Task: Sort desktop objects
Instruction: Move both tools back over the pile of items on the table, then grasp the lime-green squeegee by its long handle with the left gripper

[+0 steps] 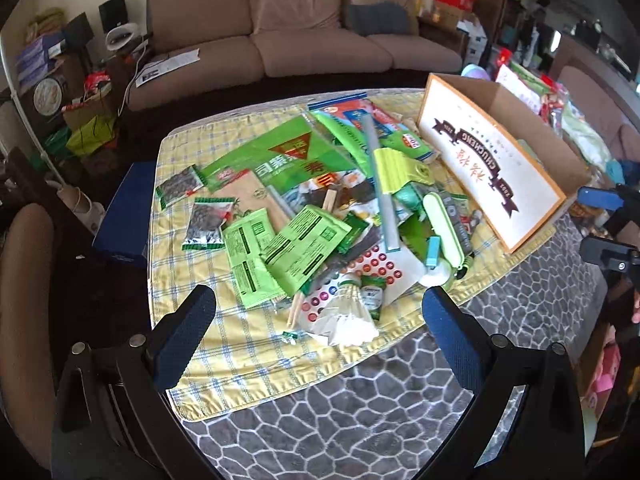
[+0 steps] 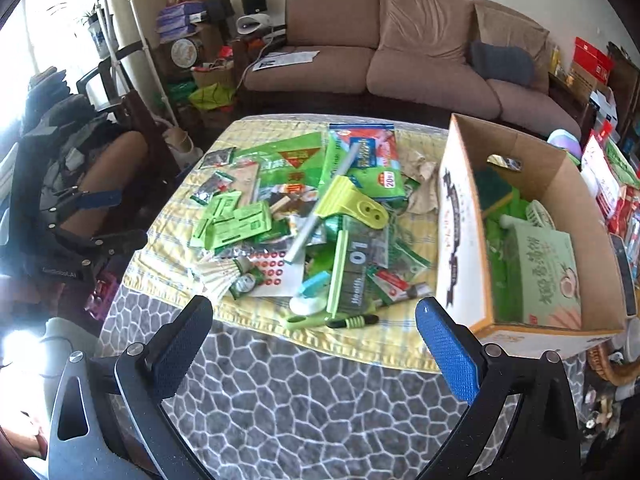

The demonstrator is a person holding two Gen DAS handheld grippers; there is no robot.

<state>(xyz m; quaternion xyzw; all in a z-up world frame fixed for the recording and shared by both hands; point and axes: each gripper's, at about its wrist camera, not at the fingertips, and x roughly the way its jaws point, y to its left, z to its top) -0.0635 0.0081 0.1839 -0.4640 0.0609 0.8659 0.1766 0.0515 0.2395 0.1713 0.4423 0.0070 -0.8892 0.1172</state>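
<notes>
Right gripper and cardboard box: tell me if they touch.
Apart. In the right wrist view the right gripper hovers open over the patterned mat, and its blue right finger shows mat between it and the cardboard box.

One cardboard box (image 2: pixel 520 216), two seed packets (image 1: pixel 180 184), one sofa (image 1: pixel 304 32).

Ahead of the left claw (image 1: pixel 320 332), whose pads are dark blue, a yellow cloth (image 1: pixel 192 320) checked with blue and white lines covers the desk (image 1: pixel 360 412), itself grey with a white cobble pattern. Beyond the claw lie bright green packets (image 1: pixel 280 248), a white sheet of red and multicoloured dots (image 1: pixel 372 268) and a lime-green clip (image 1: pixel 400 168). To its right stands a brown cardboard box (image 1: pixel 500 160), white-faced with maroon lettering. The sofa (image 1: pixel 320 28) is brown.
</notes>
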